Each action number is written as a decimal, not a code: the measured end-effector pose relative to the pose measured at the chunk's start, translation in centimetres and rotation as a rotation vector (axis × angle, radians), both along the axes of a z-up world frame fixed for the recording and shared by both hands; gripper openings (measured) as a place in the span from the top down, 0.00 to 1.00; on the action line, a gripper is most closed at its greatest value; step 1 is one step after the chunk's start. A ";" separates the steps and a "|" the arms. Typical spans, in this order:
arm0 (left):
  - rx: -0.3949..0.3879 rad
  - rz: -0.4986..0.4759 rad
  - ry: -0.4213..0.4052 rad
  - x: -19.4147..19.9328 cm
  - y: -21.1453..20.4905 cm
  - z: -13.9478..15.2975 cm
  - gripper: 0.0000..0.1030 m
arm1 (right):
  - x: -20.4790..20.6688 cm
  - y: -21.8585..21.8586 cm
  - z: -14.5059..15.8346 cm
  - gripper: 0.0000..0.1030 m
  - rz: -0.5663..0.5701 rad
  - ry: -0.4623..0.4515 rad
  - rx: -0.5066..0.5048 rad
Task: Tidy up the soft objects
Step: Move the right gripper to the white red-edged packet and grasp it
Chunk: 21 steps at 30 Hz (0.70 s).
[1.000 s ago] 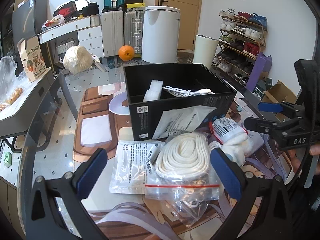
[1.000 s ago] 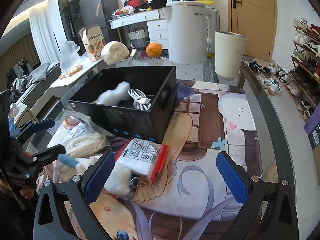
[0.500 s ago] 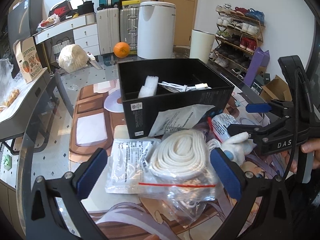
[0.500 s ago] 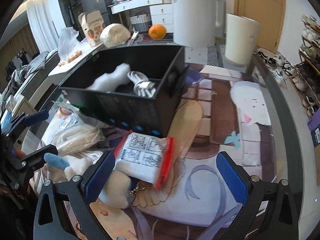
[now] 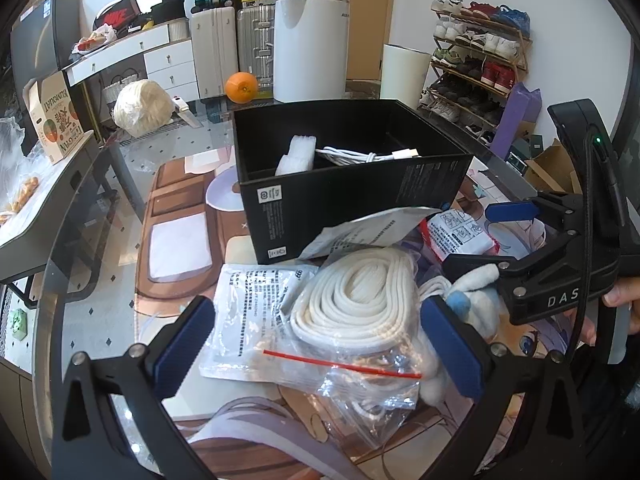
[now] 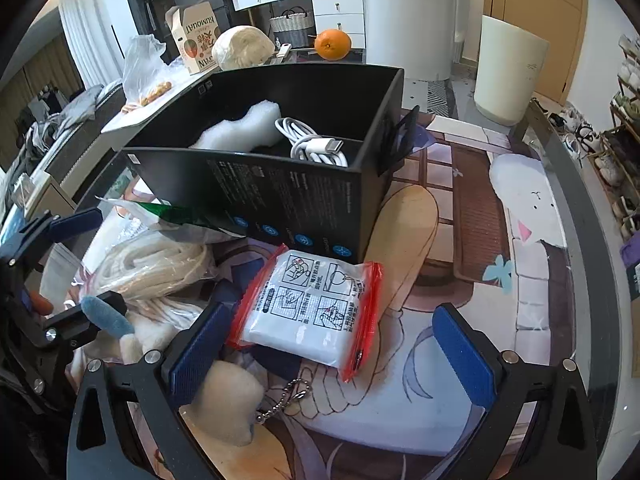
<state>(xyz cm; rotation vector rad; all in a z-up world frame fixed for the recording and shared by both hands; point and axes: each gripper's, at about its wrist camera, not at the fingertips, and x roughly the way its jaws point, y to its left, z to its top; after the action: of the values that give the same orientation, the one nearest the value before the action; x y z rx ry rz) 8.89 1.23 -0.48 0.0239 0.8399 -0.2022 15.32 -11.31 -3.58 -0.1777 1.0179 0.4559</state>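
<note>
hidden/unclear first: plush toy (image 6: pixel 224 408) mostly covered, in right wrist view only a cream lump w/ bead chain (image 6: pixel 286 396) under the near finger, in left wrist view a white bit w/ blue tip poking out behind the right gripper's lower finger; can't tell its full shape. flat white printed pouch (image 5: pixel 256 312) partly under the rope bag, text unreadable. grey foil packet (image 5: pixel 372 232) leans on black box (image 5: pixel 340 208) front wall, its lower edge hidden by the rope. box interior half seen: white foam piece (image 6: pixel 240 132) and coiled usb cable (image 6: pixel 316 140) inside, floor of box not visible. left gripper (image 5: pixel 320 344): jaws spread wide, nothing clamped; clear zip bag w/ coiled white rope (image 5: pixel 356 304) lies on the mat betw. the two blue pads, closer to the rt pad, bag's red zip line just ahead of the fingertips, no pad contact visible. right gripper (image 6: pixel 332 352): jaws also wide apart, holding nothing; red-edged sachet (image 6: pixel 312 312) lies tilted betw. the pads, its left edge at/over the left pad (image 6: pixel 198 350) (touching? can't tell), well apart from the rt pad. sachet sits just in front of box's near corner, on the printed table mat (image 6: pixel 500 320).
</note>
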 end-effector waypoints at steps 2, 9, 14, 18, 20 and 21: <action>-0.001 -0.001 0.000 0.0 0.0 0.0 0.00 | 0.0 -0.1 0.1 0.00 -0.007 -0.006 -0.008; -0.011 -0.003 0.011 0.1 -0.1 -0.3 0.00 | -0.4 -0.5 0.1 0.00 -0.009 -0.025 -0.040; -0.031 0.006 0.036 0.4 0.1 -0.5 0.00 | -0.3 -0.4 0.1 0.01 0.002 -0.027 -0.034; -0.053 0.008 0.052 0.6 0.3 -0.7 0.00 | -0.4 -0.3 0.1 0.12 0.023 -0.015 -0.012; -0.064 0.006 0.060 0.7 0.4 -0.8 0.00 | -0.6 -0.1 0.1 0.23 0.043 -0.008 0.000; -0.069 0.004 0.064 0.8 0.5 -0.8 0.00 | -0.7 0.0 0.2 0.24 0.050 -0.007 0.003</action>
<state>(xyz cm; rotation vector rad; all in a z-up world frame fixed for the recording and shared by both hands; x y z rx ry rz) 9.66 1.69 -1.26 -0.0495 0.8960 -0.2288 14.65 -11.34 -3.42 -0.2018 1.0073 0.5017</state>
